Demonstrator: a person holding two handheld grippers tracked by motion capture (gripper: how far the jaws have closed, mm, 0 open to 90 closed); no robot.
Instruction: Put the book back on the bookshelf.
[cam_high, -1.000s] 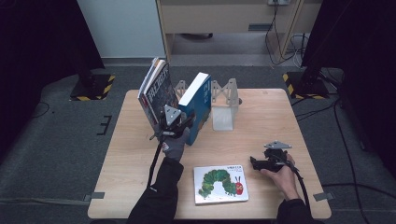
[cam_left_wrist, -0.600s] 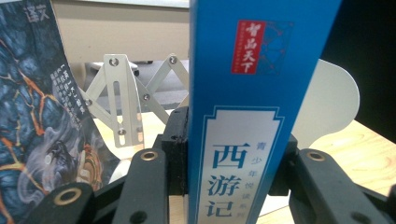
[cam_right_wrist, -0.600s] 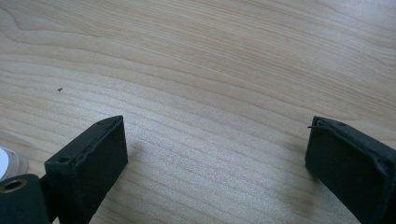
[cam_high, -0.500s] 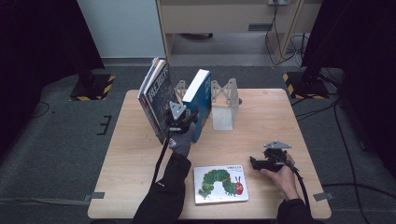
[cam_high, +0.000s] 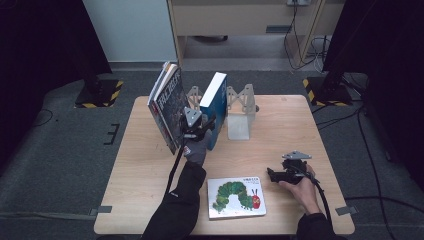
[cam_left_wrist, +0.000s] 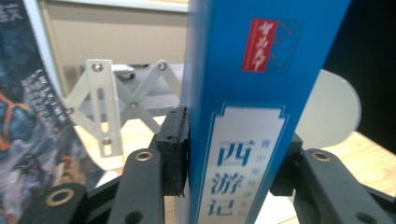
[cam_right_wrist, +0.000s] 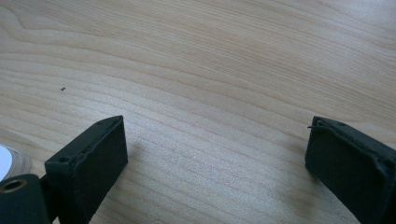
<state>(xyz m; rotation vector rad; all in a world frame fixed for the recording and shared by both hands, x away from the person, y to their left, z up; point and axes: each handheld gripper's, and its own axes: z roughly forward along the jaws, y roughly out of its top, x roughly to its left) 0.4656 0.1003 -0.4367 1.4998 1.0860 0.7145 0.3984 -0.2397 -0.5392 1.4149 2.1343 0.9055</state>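
Picture book (cam_high: 236, 196) with a green caterpillar on its cover lies flat at the near edge of the table (cam_high: 145, 200), between the two forearms and just left of the right gripper (cam_high: 274, 175). That right gripper rests low over bare wood at the person's right hand (cam_high: 299, 186), pointing left toward the picture book; in the right gripper view its jaws stand wide apart with nothing but tabletop between them.

Farther in, the left gripper (cam_high: 197, 126) reaches forward from the gloved left hand (cam_high: 196, 150) to the blue book (cam_high: 215, 107), which stands upright on its edge. In the left gripper view the spine of the blue book (cam_left_wrist: 243, 112) sits straight ahead between the jaws. The left pad (cam_left_wrist: 173, 149) lies against the book's side; the right pad is mostly hidden behind the spine, so whether it presses cannot be told. The jaws have just been opening a little, with the book between them.

Just left of the left gripper, a dark magazine (cam_high: 167, 107) leans tilted, its top tipping away from the blue book. Directly beyond the gripper and a little to its right stands a pale metal book rack (cam_high: 240, 107) with crossed struts; the blue book stands in it, against its left part. In the left gripper view the rack's struts (cam_left_wrist: 112, 107) show between the magazine (cam_left_wrist: 28, 112) and the blue book.
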